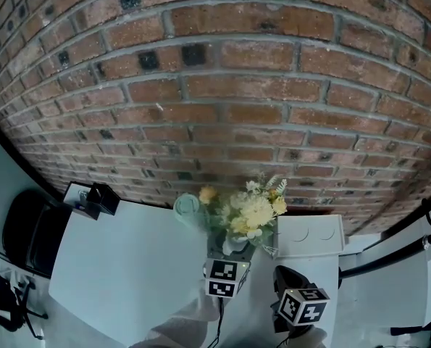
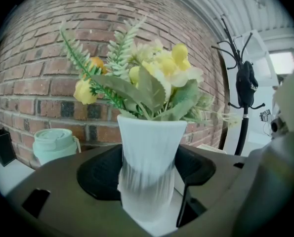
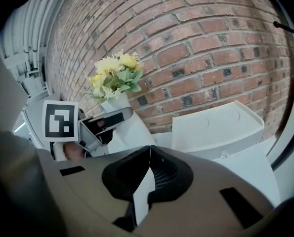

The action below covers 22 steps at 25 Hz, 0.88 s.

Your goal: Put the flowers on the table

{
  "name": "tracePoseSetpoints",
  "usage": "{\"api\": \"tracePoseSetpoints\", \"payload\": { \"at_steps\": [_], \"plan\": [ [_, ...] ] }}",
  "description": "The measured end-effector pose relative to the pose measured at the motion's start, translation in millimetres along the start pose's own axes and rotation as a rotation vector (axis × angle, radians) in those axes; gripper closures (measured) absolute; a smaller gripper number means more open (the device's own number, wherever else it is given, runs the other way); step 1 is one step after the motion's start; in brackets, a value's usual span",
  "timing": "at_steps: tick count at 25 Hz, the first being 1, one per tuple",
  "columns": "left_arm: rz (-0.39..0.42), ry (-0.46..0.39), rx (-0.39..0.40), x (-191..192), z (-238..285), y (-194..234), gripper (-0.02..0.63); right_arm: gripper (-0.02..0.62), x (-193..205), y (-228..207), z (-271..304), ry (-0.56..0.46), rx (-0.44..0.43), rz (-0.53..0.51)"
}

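Observation:
A white ribbed vase holds yellow flowers with green leaves. My left gripper is shut on the vase's lower half, a jaw on each side. The vase's base is right at the white table; I cannot tell whether it touches. In the head view the flowers stand near the brick wall, just beyond the left gripper's marker cube. My right gripper is shut and empty, to the right of the vase, low over the table.
A mint-green lidded cup stands left of the vase by the wall. A white box sits to the right against the bricks. A black object is at the table's far left corner. A black coat stand rises off to the right.

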<state>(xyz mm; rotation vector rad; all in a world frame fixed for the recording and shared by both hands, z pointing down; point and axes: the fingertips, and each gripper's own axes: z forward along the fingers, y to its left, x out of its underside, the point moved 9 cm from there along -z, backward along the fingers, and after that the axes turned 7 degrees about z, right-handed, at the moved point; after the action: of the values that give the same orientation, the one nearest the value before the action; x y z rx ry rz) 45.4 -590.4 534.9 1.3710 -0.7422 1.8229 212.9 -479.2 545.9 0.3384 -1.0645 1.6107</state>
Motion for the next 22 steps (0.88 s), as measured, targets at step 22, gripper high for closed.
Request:
{"api": "tracePoseSetpoints", "payload": {
  "at_steps": [22],
  "plan": [
    [-0.112,0.063,-0.037,11,-20,-3,0.265,0.571,5,3,-30,-0.050,0.008,0.021]
  ]
}}
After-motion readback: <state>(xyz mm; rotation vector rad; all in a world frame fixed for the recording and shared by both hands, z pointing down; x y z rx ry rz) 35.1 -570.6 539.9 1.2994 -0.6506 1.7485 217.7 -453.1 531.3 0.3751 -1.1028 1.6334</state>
